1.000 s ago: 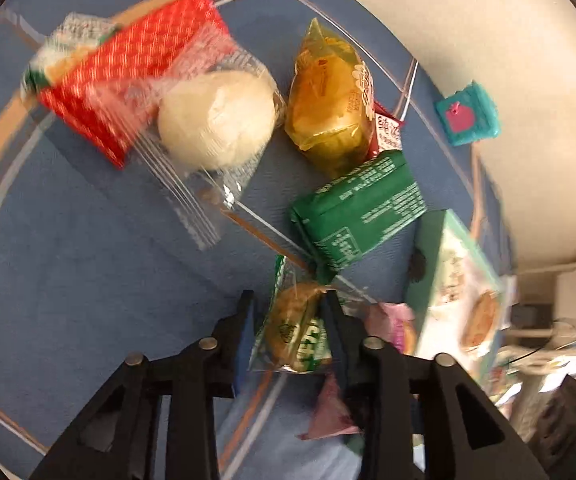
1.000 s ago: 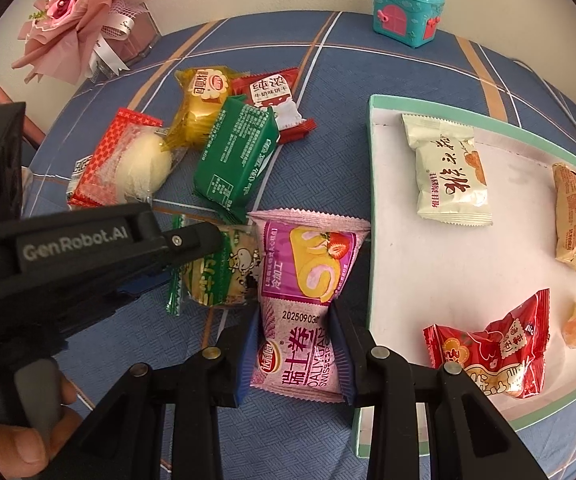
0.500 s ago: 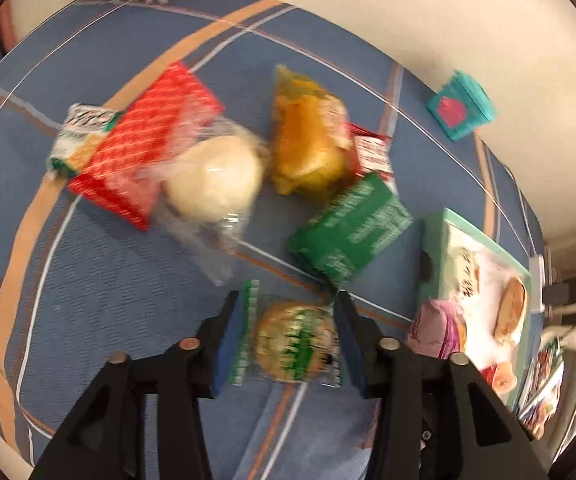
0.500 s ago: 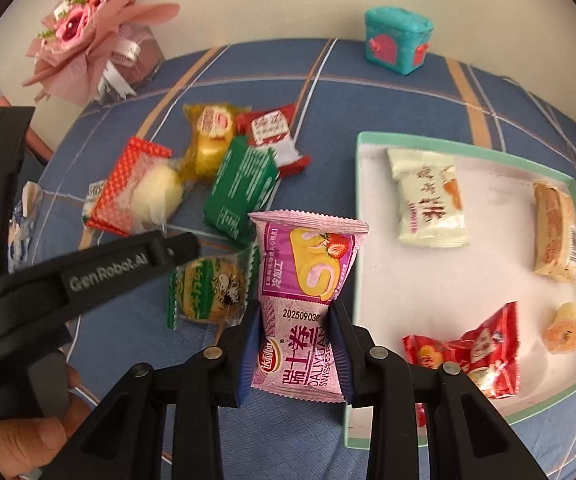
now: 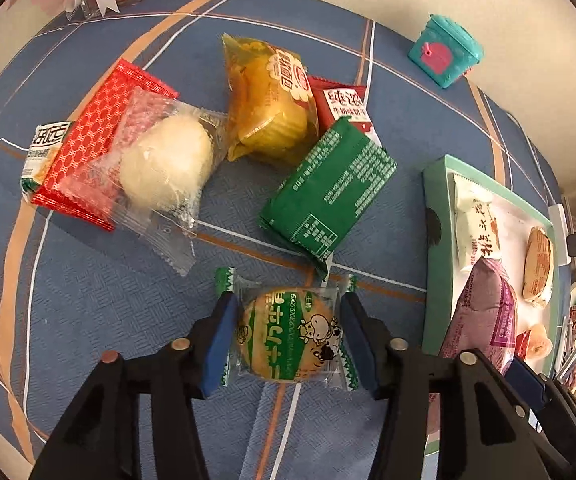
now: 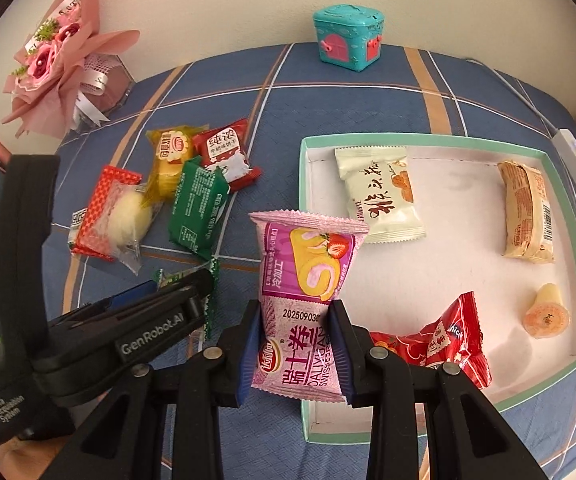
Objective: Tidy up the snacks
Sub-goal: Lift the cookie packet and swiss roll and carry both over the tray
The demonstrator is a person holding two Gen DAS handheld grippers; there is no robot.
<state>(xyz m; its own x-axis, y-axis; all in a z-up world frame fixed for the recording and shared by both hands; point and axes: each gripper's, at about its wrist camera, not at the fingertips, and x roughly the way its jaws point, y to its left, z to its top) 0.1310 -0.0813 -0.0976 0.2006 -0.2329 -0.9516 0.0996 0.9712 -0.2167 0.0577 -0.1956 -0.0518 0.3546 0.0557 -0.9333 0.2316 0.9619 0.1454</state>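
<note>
- Pads of the right gripper (image 6: 296, 346) are pinching the lower half of a pink Swiss-roll packet (image 6: 307, 280), which is standing upright between them, just above the near-left edge of the tray (image 6: 568, 216).
- The left gripper (image 5: 285, 340) is clamping a clear cake packet with green print (image 5: 288, 334) by its two sides; whether the packet is touching the tablecloth (image 5: 99, 312) I cannot tell.
- In the right wrist view the left gripper's black body is lying just left of the pink packet, with the green-edged wrapper poking out past its tip.
- The mint-rimmed tray is sitting at the right side of the blue plaid tablecloth and holding a cream packet (image 6: 380, 192) near its far-left corner, a tan wrapped cake (image 6: 526, 212) along its right edge, a small jelly cup (image 6: 546, 312) near its near-right corner, and a red packet (image 6: 436, 340) by its near edge.
- Left of the tray, a green packet (image 5: 328, 192), a yellow cake packet (image 5: 267, 100), a red-and-white packet (image 5: 344, 104) and a clear bag with a white bun (image 5: 163, 164) on a red lattice packet (image 5: 91, 148) are clustering together on the cloth.
- A teal toy box (image 6: 348, 36) is standing at the cloth's far edge and a pink bouquet (image 6: 55, 56) at its far-left corner.
</note>
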